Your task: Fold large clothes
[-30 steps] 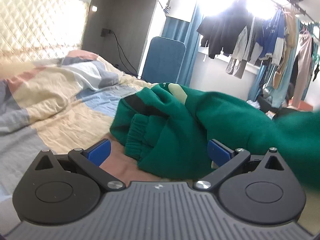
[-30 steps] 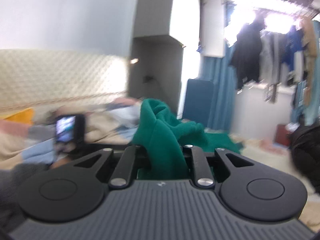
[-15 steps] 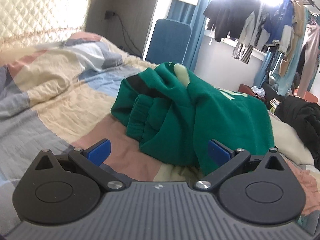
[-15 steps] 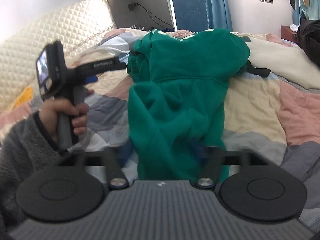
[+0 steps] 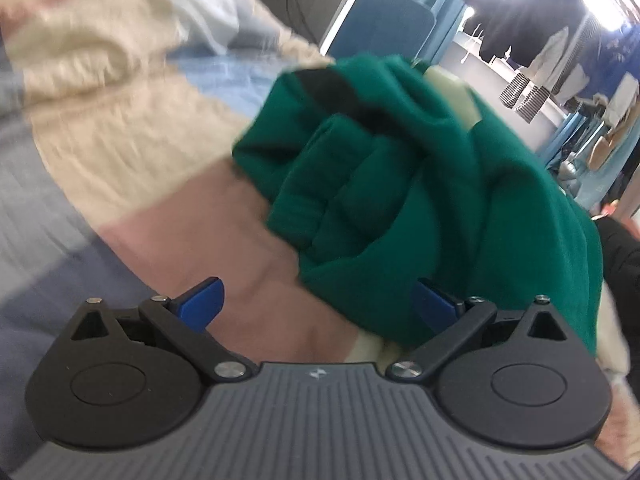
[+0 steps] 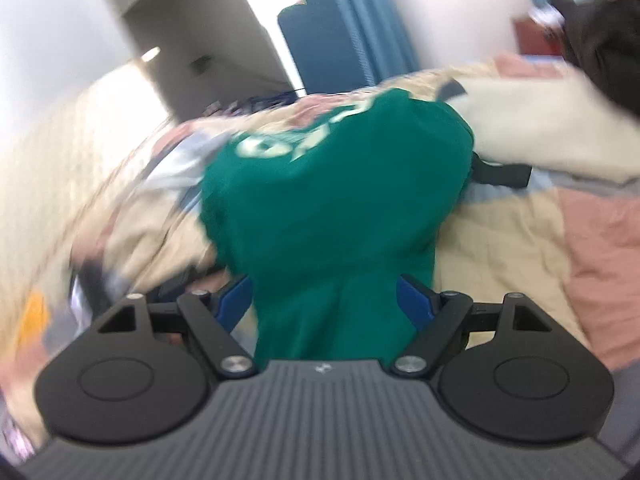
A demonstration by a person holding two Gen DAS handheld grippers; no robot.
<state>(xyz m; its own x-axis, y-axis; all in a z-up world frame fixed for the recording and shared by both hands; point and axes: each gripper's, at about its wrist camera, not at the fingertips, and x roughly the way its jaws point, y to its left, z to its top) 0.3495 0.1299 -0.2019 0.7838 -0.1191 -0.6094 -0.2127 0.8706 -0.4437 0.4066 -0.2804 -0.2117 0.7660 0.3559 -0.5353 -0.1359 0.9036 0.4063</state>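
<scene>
green sweatshirt (image 5: 420,184) bunched on patchwork bed (image 5: 120,152), left claw (image 5: 318,300) wide open, right claw (image 6: 326,296) just opened, cloth lying loose between its jaws

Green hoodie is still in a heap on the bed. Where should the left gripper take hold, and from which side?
Probably the ribbed cuff of the green hoodie: it sticks out at the heap's near-left edge above the quilt. Come in low from that side with the open left gripper.

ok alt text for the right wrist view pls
A crumpled green sweatshirt with pale lettering lies on a patchwork quilt, its near end between the open blue pads of the right gripper. The picture is motion-blurred.
</scene>
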